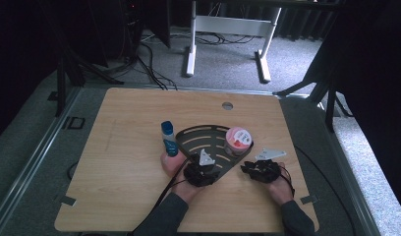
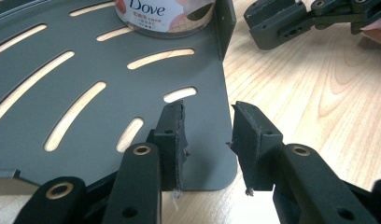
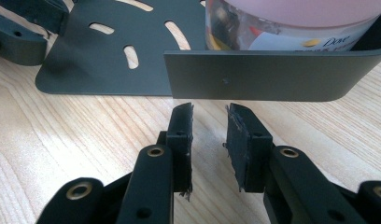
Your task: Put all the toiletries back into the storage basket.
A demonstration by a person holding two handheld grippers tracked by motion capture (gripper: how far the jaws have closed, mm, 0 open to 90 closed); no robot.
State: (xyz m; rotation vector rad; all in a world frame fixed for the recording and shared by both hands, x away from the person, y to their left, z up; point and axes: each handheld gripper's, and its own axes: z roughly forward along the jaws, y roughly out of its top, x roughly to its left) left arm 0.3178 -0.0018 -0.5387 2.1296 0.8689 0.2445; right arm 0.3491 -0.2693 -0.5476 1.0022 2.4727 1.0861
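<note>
The rack's raised wall (image 3: 272,77) blocks the right gripper (image 3: 209,140) ahead (jar (image 3: 291,23) seemingly just behind); bare table (image 3: 62,140) beside it.

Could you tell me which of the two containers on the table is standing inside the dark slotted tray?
The pink-lidded jar stands inside the dark slotted tray, at its right corner. The blue bottle stands outside, by the tray's left edge.

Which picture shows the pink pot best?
The high view: the pink pot shows whole, lid up, standing in the dark tray. The left gripper view shows just its lower label, reading Dove. The right gripper view shows its side behind the tray wall.
</note>
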